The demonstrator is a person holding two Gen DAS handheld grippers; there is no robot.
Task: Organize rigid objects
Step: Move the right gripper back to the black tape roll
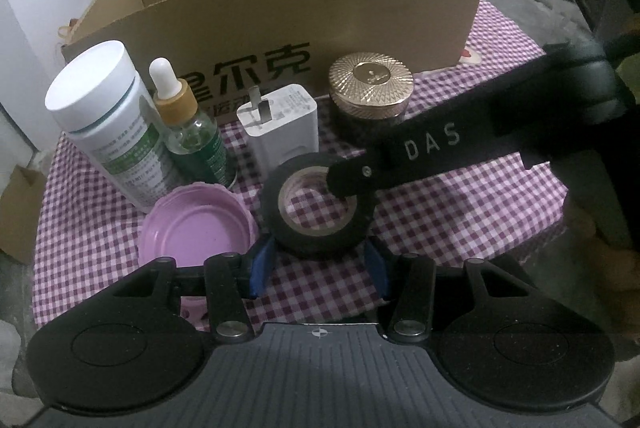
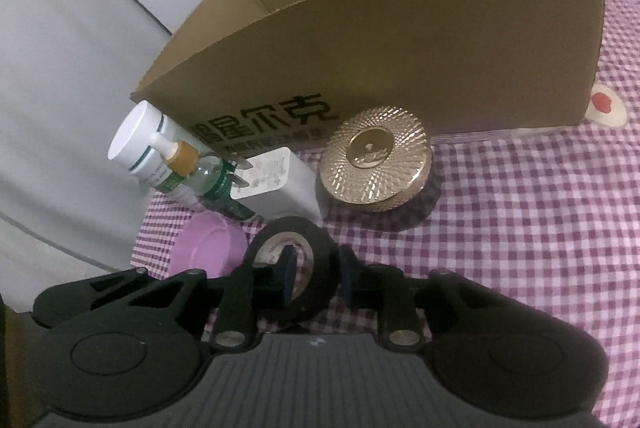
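Right claw [image 2: 314, 278] angled down, pinching tape roll [image 2: 290, 268] wall.

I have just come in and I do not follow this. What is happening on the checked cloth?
A person holds two tongs over the purple checked tablecloth. The right tongs pinch the wall of the black tape roll, one finger inside its hole. The left tongs stand open on either side of the same roll. The bottles, the white charger and the gold-lidded jar wait before the open cardboard box.
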